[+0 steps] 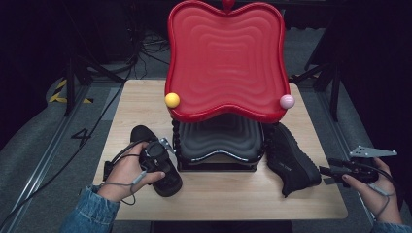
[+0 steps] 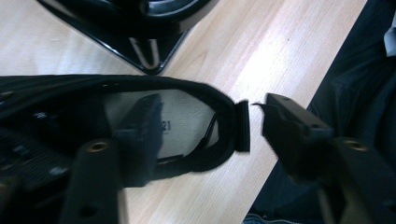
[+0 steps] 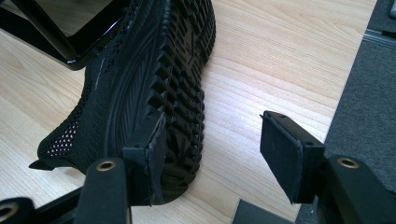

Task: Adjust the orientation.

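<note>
A black shoe (image 1: 145,136) lies on the wooden table (image 1: 218,196) left of the rack, and my left gripper (image 1: 165,167) hovers over its heel. In the left gripper view the left gripper (image 2: 210,112) is open astride the heel collar (image 2: 219,100): one jaw sits inside the shoe's opening, the other just behind the heel tab (image 2: 242,126) with a small gap. A second black shoe (image 1: 291,160) lies on its side right of the rack, its sole (image 3: 182,79) facing my right gripper (image 3: 215,128). The right gripper (image 1: 324,174) is open beside the heel, one jaw close against the sole.
A two-tier rack stands mid-table: a wavy red tray (image 1: 226,53) above a black tray (image 1: 221,138). A yellow ball (image 1: 172,100) and a pink ball (image 1: 286,101) cap its front posts. Its black base corner (image 2: 149,60) lies close to both shoes. The table edge and grey floor (image 3: 364,93) run right of the right gripper.
</note>
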Tool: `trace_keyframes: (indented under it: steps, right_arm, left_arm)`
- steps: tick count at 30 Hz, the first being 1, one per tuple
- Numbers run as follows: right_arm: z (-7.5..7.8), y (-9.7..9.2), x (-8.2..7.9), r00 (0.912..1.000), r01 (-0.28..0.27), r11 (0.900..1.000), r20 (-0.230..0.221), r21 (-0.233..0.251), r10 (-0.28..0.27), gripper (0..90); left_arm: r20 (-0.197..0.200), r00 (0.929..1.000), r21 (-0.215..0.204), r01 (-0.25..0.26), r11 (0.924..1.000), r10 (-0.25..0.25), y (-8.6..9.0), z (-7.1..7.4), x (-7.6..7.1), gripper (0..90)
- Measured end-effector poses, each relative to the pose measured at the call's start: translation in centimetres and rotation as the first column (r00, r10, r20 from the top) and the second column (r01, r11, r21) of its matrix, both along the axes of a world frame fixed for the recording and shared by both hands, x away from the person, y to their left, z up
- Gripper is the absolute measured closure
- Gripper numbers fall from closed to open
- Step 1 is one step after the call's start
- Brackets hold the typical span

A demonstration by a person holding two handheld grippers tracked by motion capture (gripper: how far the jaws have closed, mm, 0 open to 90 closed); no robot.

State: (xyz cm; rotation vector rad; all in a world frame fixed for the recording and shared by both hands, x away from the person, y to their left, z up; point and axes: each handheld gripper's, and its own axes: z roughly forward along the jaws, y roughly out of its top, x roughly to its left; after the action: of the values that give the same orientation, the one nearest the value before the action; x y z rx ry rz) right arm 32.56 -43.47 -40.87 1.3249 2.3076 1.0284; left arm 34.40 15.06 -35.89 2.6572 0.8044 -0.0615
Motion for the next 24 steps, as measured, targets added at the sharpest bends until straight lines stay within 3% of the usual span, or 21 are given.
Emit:
trace_keyframes:
  steps: [5,8,14,16,18,22,24]
  right_arm:
    - [-0.1,-0.2,-0.1,1.0000,0.007,1.0000,0.001,-0.001,-0.007,41.7]
    - [-0.2,-0.2,-0.2,0.9999,0.012,0.9999,-0.007,0.001,-0.012,41.6]
    - [-0.3,-0.2,-0.2,0.9999,0.012,0.9999,-0.011,0.000,-0.012,41.4]
    - [-0.3,-0.2,-0.2,0.9999,0.010,0.9999,-0.012,0.000,-0.010,41.4]
    - [-0.5,-0.2,-0.1,0.9999,0.008,1.0000,-0.011,-0.005,-0.008,41.3]
    - [-0.5,-0.1,-0.1,1.0000,0.001,1.0000,-0.009,-0.006,-0.001,41.1]
    - [-0.5,-0.1,-0.1,1.0000,0.000,1.0000,-0.007,-0.006,0.000,41.0]
  left_arm:
    - [-0.026,0.9997,0.034,0.003,0.9994,-0.003,-0.9,-1.7,0.6,43.5]
    - [-0.020,0.9997,0.026,-0.016,0.9995,0.017,-1.0,-2.2,0.7,46.0]
    - [-0.083,0.9961,0.046,-0.024,0.9987,0.028,-1.4,-3.6,0.7,52.3]
    - [-0.076,0.9967,0.034,-0.026,0.9991,0.029,-1.4,-3.8,0.7,53.6]
    - [-0.090,0.9948,0.045,-0.044,0.9980,0.048,-1.4,-3.8,0.6,66.2]
    - [-0.125,0.9909,0.022,-0.048,0.9986,0.051,-1.1,-3.9,0.7,77.1]
    - [-0.133,0.9895,0.035,-0.053,0.9980,0.057,-1.1,-3.7,0.6,82.2]
